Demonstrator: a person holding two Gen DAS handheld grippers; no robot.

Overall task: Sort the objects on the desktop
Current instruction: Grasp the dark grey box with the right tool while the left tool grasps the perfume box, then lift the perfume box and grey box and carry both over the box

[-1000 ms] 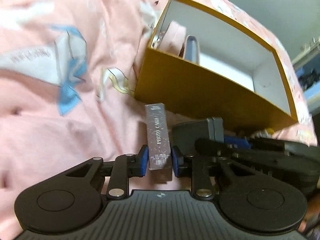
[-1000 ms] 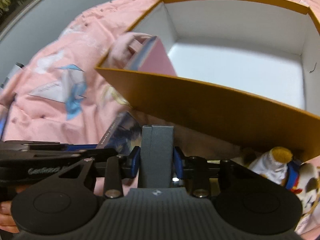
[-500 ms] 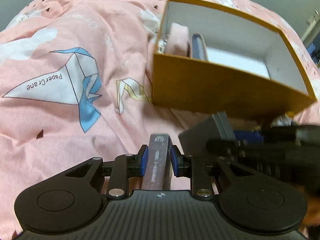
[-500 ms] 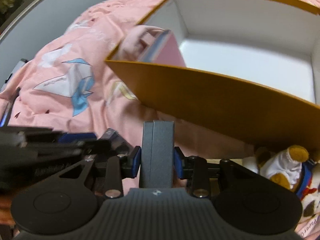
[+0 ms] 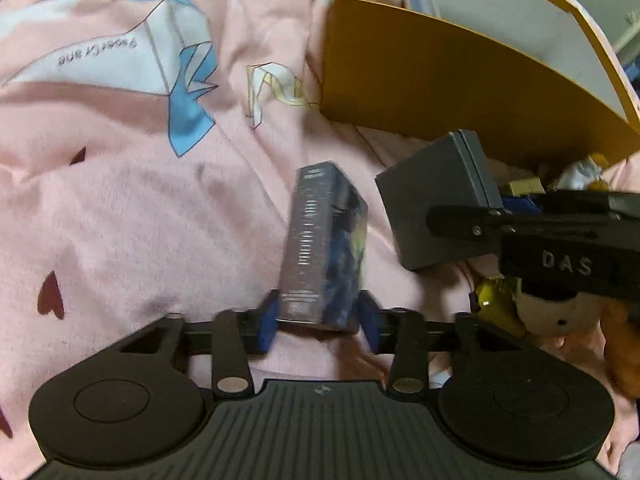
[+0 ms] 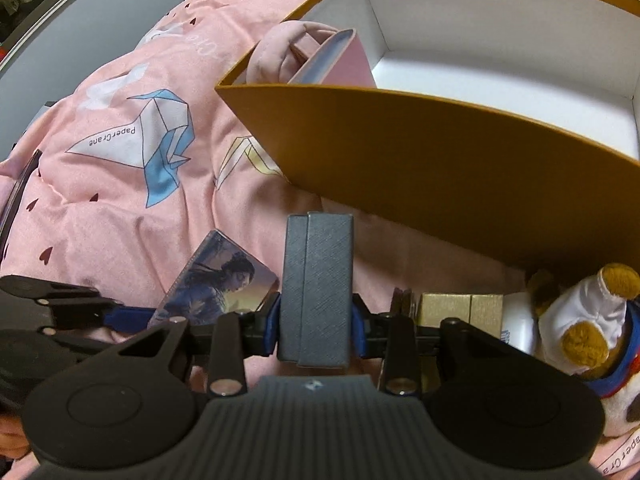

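Card box (image 5: pixel 324 244) between opening left hand-held gripper (image 5: pixel 320 316) (pads apart).

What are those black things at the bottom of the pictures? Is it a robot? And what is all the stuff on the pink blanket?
It is not a robot. A person holds a pincher tool in each hand, and each tool has a camera looking along its two fingers. So one picture is from the left tool and one from the right.

The left gripper is opening its jaws around a picture-printed card box, letting it go onto the pink blanket. The right gripper squeezes a grey box.

Behind them stands a big yellow box with some pink things already inside. A plush toy and a small gold box lie near the right tool.
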